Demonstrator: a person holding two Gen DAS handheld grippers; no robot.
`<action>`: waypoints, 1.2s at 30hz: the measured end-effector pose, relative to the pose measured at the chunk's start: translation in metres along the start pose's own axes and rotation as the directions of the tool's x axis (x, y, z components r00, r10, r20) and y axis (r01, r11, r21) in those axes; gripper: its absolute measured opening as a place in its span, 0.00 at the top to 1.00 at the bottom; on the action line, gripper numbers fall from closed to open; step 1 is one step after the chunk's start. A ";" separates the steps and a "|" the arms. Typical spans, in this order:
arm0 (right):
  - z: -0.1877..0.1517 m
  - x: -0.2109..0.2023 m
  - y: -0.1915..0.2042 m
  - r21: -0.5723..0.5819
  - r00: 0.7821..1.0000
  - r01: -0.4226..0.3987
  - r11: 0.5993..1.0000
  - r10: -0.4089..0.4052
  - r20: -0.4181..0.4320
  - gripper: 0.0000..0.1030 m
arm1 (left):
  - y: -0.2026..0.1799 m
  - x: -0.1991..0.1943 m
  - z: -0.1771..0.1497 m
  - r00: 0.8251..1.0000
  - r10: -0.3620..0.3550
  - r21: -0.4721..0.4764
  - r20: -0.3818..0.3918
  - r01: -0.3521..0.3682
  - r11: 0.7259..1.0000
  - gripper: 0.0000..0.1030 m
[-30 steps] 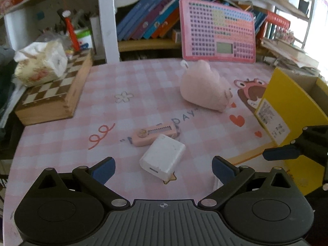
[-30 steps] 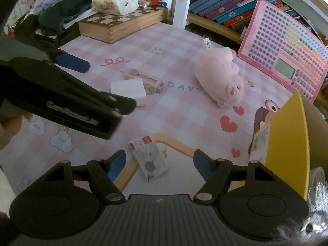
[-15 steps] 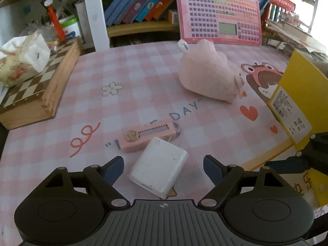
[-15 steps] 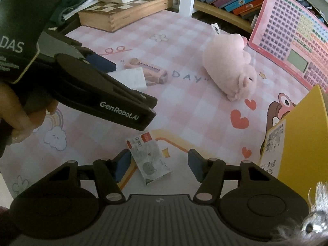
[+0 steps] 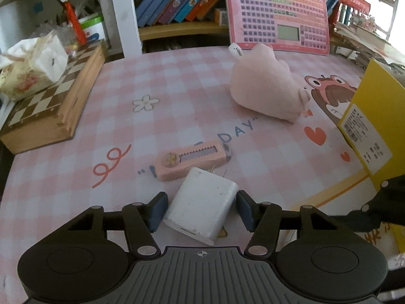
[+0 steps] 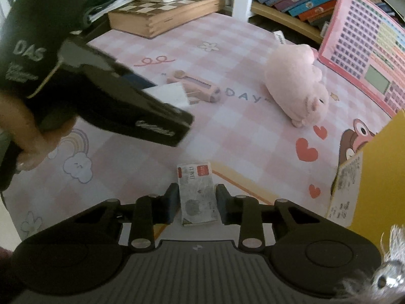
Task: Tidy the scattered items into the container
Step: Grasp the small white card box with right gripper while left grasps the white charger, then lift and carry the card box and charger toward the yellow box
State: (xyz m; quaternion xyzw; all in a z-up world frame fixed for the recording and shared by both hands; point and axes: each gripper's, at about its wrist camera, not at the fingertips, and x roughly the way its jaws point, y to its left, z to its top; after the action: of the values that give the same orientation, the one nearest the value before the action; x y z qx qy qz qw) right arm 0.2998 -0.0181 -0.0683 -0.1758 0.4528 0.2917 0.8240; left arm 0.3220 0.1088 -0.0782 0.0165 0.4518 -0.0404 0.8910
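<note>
The white charger (image 5: 202, 202) lies near the table's (image 5: 177, 81) front edge, touching the pink box cutter (image 5: 192, 159), with the left gripper (image 5: 201, 209) closing around it, while the right gripper (image 6: 196, 204) closes on the small packet (image 6: 197, 192) beside the yellow box (image 6: 379, 172).

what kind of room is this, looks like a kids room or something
Probably a child's room or play corner at home: a bookshelf of picture books, a pink learning keyboard toy leaning against it, and a pink plush pig on a cartoon-print pink checked table cover.
</note>
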 end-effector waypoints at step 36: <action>-0.038 -0.101 0.046 0.132 0.987 0.055 0.990 -0.074 0.146 0.72 | 0.014 -0.167 -0.082 0.967 -0.125 -0.114 0.224 0.153 0.982 0.60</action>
State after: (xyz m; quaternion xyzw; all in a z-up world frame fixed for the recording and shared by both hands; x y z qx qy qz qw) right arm 0.2036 -0.0364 -0.0039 -0.1150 0.4011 0.2478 0.8743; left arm 0.1589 0.1375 0.0077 -0.0780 0.3543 -0.0747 0.9289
